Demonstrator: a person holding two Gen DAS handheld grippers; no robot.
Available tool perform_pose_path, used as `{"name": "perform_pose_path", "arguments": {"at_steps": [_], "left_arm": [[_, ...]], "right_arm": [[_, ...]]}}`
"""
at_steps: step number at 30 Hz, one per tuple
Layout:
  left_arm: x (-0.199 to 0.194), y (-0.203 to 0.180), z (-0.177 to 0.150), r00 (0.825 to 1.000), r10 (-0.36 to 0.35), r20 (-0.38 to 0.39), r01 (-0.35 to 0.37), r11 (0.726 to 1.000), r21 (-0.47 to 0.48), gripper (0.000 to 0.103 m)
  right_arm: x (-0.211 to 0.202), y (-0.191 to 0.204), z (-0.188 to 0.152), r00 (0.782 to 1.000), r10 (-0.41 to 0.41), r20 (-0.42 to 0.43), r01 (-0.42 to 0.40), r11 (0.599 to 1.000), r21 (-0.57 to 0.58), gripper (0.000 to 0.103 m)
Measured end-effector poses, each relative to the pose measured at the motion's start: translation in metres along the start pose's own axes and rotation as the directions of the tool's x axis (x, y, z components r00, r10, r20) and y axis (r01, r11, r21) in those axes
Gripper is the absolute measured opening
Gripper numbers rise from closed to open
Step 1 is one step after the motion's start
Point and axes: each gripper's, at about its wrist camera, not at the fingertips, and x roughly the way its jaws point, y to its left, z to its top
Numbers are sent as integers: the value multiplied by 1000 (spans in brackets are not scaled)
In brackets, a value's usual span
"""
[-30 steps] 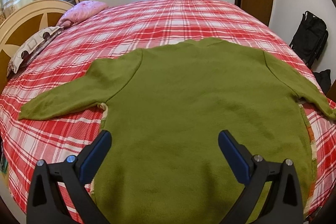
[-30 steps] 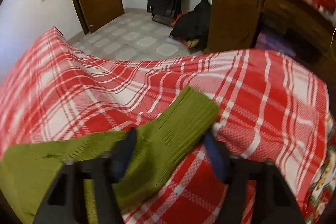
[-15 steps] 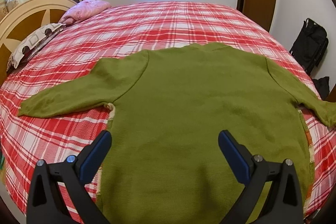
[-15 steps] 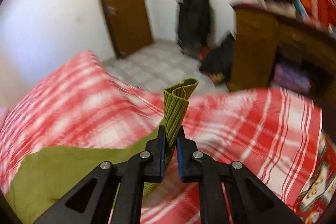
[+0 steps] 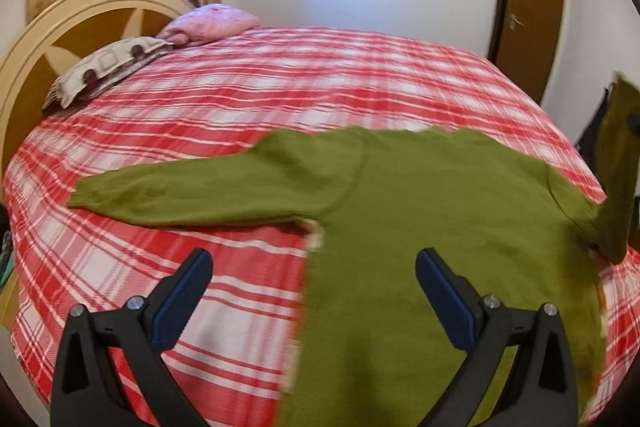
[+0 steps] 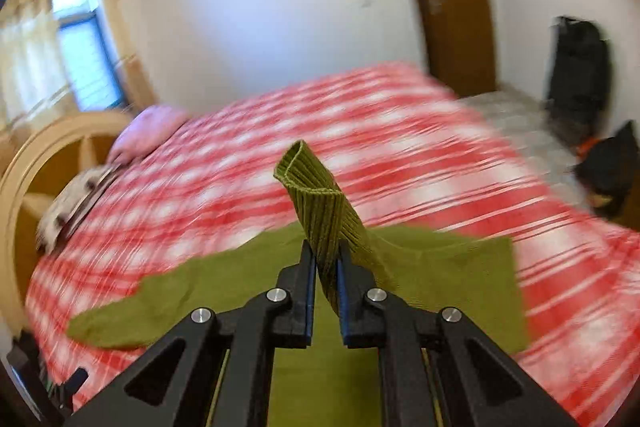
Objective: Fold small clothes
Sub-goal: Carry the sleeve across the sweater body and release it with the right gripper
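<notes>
Right wrist view: my right gripper (image 6: pixel 325 259) has its jaws clamped on the ribbed cuff (image 6: pixel 316 203) of the green sweater (image 5: pixel 420 227), lifted to fold the sleeve inward. The sweater lies flat on the plaid bed (image 5: pixel 280 87); my left gripper (image 5: pixel 312 267) hovers wide open, empty.

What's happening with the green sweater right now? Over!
Right gripper shut on the sweater's ribbed cuff, sleeve lifted. Left gripper open, holding nothing. Green sweater flat on the plaid bed, other sleeve spread out. Nothing in the way.
</notes>
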Motion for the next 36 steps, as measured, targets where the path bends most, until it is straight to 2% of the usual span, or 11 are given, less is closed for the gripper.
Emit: {"name": "perform_pose_path", "arguments": {"at_steps": [3,9,16,22,23,25,26,27,32,34,36], "left_arm": [[8,27,1,999,40,-2,-40,998,-48,103],[27,72,2,995,97,-23,-100,987,-124,103],[44,95,-5,993,106,-54,-113,981,-160,103],[49,99,-8,993,97,-67,-107,980,-168,103],[50,99,-8,993,98,-69,-108,980,-166,103],[50,99,-8,993,98,-73,-109,980,-166,103],[51,98,-8,993,96,-75,-107,980,-168,103],[51,98,-8,993,94,-76,-105,980,-168,103],[50,92,-6,993,87,-75,-98,983,-156,103],[48,88,-5,994,88,-68,-97,986,-138,103],[44,81,-3,995,86,-55,-91,989,-113,103]], "right_arm": [[40,45,-25,995,61,-78,-64,997,-35,9],[102,109,-77,987,41,-156,-67,984,-166,8],[141,141,-101,981,-7,-192,-40,970,-239,8],[163,156,-114,974,22,-226,-81,963,-257,12],[165,157,-115,973,25,-229,-84,964,-253,18],[167,160,-114,964,102,-246,-158,963,-220,52],[167,160,-112,948,176,-264,-227,957,-179,73],[166,159,-112,935,227,-273,-273,951,-144,77],[148,158,-110,887,362,-288,-390,920,-45,77],[127,148,-103,894,378,-240,-397,917,-32,77],[101,122,-89,917,367,-157,-371,929,4,77]]}}
